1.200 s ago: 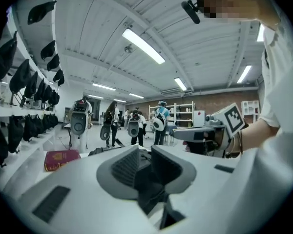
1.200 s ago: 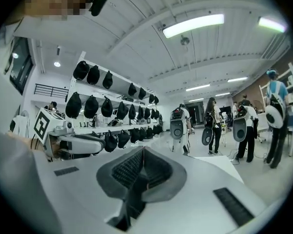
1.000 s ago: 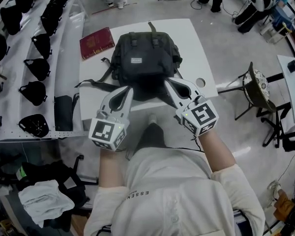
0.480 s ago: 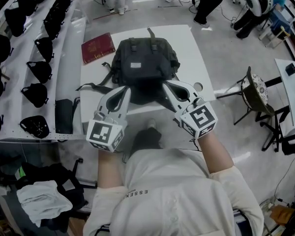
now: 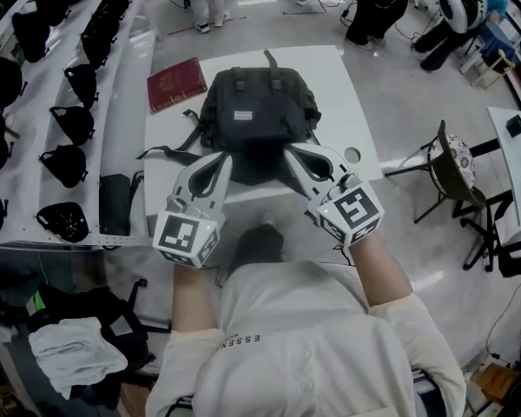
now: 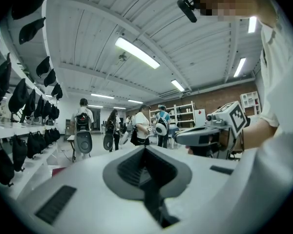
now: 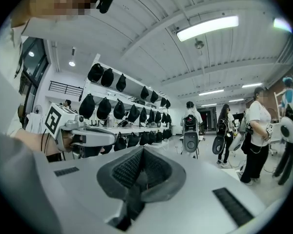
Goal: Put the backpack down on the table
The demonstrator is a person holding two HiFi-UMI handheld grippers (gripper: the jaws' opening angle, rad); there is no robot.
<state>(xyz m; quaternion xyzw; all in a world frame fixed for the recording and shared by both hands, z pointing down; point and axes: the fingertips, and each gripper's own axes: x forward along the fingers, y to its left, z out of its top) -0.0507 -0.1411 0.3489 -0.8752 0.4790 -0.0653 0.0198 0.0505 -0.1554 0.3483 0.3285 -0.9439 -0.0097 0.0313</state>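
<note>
White table [image 5: 347, 102]: backpack [image 5: 259, 102], red book [image 5: 175, 83]

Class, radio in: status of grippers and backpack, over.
Left gripper shut, right gripper shut, both at backpack. It lies on table. Red book off to side.

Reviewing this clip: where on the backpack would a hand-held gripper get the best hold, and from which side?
Probably the carry loop at the backpack's far end. It is thin and sticks out past the bulky body onto the bare table, so jaws could close round it. Come from above, reaching over the pack.
</note>
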